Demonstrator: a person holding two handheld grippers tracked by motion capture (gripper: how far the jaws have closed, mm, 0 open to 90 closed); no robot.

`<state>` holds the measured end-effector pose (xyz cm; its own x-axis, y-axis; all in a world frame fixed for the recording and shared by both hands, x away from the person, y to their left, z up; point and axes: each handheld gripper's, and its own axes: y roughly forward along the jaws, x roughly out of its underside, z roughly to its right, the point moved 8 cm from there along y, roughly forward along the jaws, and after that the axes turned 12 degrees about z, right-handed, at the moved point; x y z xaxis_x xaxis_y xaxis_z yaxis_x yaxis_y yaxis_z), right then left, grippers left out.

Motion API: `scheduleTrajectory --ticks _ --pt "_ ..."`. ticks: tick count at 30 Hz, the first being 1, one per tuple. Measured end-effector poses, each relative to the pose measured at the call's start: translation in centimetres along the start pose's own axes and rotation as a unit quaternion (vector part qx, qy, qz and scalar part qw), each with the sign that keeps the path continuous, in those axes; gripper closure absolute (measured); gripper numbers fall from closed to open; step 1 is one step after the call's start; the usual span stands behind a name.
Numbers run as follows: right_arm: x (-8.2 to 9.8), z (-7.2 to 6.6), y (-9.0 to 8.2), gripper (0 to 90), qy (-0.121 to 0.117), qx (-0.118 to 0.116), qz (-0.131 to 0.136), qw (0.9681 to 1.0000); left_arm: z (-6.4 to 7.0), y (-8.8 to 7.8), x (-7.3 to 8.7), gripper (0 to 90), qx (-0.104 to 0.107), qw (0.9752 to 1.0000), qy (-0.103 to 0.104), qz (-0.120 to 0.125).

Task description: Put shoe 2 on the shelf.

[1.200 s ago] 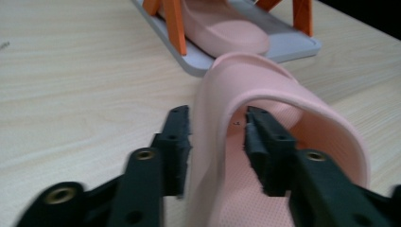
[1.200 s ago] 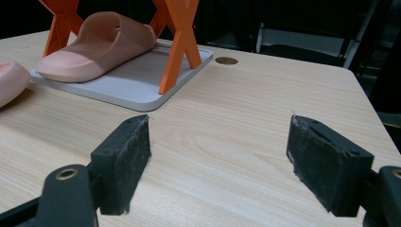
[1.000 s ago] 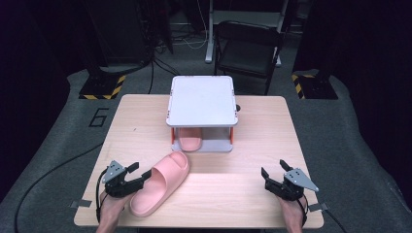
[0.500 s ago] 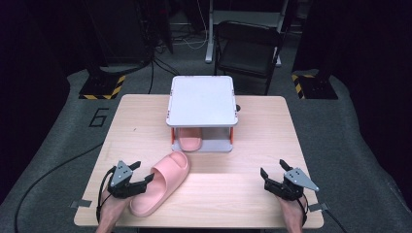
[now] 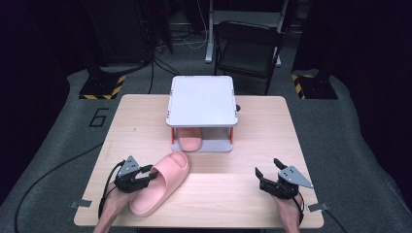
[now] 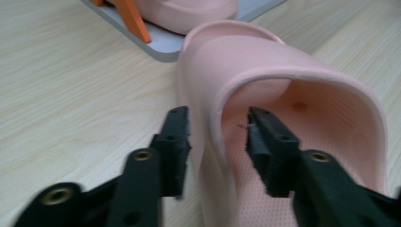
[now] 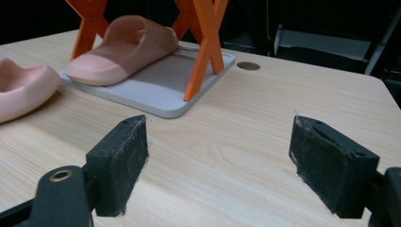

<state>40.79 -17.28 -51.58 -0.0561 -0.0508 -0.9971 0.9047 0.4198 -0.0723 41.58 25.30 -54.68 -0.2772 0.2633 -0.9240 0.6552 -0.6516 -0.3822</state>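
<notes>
Slipper (image 5: 160, 182) flat on table (image 5: 223, 194), just in front of rack (image 5: 201, 102). Left gripper (image 5: 151, 176) straddles slipper's side wall, jaws just closing, small gaps remain, no grip yet. Right gripper (image 5: 265, 167) wide apart, empty, right of rack.

High view overlooks table (image 5: 214, 194); gripper views skim it closely.

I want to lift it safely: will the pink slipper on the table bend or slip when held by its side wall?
The pink slipper looks like soft, thick foam: probably light, and its wall may flex. Its matte, dimpled surface probably resists slipping.
</notes>
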Motion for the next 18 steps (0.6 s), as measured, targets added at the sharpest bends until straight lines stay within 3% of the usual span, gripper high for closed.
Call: scheduleTrajectory --ticks 4,9,10,14,16,18 --pt "-1.6 -0.6 0.4 21.5 0.003 -0.016 0.014 0.9998 -0.2 0.6 0.1 75.2 -0.012 0.9998 0.012 -0.009" --pt "-3.9 -1.4 1.6 23.4 0.001 -0.033 0.019 0.9993 -0.3 0.7 -0.2 81.3 -0.018 0.9998 -0.001 0.001" --pt "-4.6 -1.5 2.1 23.4 0.002 -0.036 0.022 0.9991 -0.2 0.8 -0.4 81.3 -0.019 0.9998 -0.005 0.007" --pt "-7.8 -2.5 4.7 23.8 0.009 -0.06 0.035 0.9975 0.7 1.0 -1.1 82.7 -0.015 0.9998 0.013 0.0" --pt "-10.0 -3.2 7.1 24.2 0.0 -0.074 0.038 0.9965 1.4 1.4 -1.7 82.8 -0.01 0.9998 0.018 0.002" --pt "-10.4 -3.3 7.8 24.5 -0.003 -0.076 0.038 0.9964 2.1 1.8 -2.2 82.9 -0.007 0.9998 0.019 0.005"
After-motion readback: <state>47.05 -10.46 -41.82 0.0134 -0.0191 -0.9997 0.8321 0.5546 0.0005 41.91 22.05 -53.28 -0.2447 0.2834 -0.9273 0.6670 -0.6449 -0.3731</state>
